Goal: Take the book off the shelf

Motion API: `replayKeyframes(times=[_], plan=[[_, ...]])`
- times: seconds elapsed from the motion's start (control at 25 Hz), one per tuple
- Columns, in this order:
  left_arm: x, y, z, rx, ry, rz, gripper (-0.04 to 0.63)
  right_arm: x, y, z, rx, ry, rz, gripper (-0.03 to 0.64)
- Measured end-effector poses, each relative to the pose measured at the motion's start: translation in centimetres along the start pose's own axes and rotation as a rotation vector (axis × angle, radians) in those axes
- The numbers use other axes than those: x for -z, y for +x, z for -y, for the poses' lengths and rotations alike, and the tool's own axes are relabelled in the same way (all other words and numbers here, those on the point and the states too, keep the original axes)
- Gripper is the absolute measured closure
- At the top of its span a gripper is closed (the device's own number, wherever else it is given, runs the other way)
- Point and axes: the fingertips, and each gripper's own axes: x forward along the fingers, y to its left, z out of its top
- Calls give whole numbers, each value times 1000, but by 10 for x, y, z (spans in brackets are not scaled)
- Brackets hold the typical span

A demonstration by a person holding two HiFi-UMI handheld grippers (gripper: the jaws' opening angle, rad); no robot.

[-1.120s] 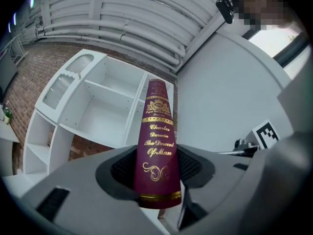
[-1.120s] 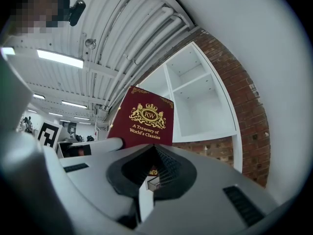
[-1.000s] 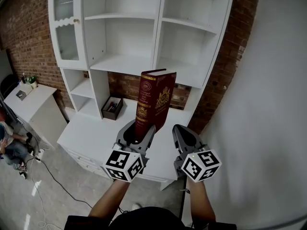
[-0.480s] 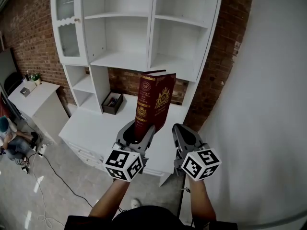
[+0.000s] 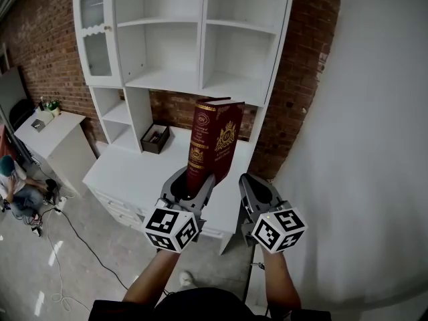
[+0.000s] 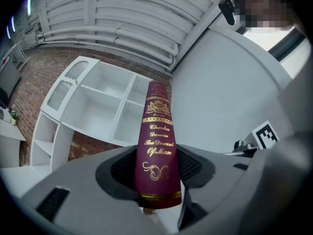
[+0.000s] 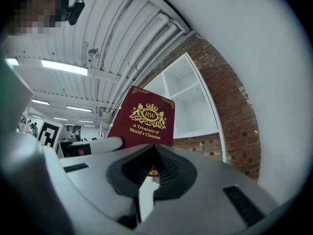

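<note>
Head view: one book [image 5: 215, 139] stands upright in the left gripper [image 5: 193, 184], clear of the one white shelf unit [image 5: 167, 79]. The right gripper [image 5: 253, 186] is just beside it.

Left gripper view: the jaws clamp the foot of the spine (a low grip, so carry it steadily and upright).

Right gripper view: the jaws are closed together and empty.

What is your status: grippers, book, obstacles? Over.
Left gripper clamped on book, upright, clear of white shelf. Right gripper shut, empty. Nothing in the way.
</note>
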Motion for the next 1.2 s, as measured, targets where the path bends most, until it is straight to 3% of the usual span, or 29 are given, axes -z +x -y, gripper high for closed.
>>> replayKeyframes(times=[0.28,0.6,0.84,1.08,1.2], plan=[[48,-10,42,-35,22,23,370,37,-46,28,-29,2,24,598],[22,-17,35,-52,25,17,370,17,-35,12,-43,21,23,598],[12,-56,16,-47,23,29,370,25,-30,-36,-63,6,25,600],[-7,-28,2,-40,9,-10,370,1,-1,-21,-36,23,6,600],[5,-35,-4,-39,10,-2,370,14,-2,-25,-32,13,11,600]])
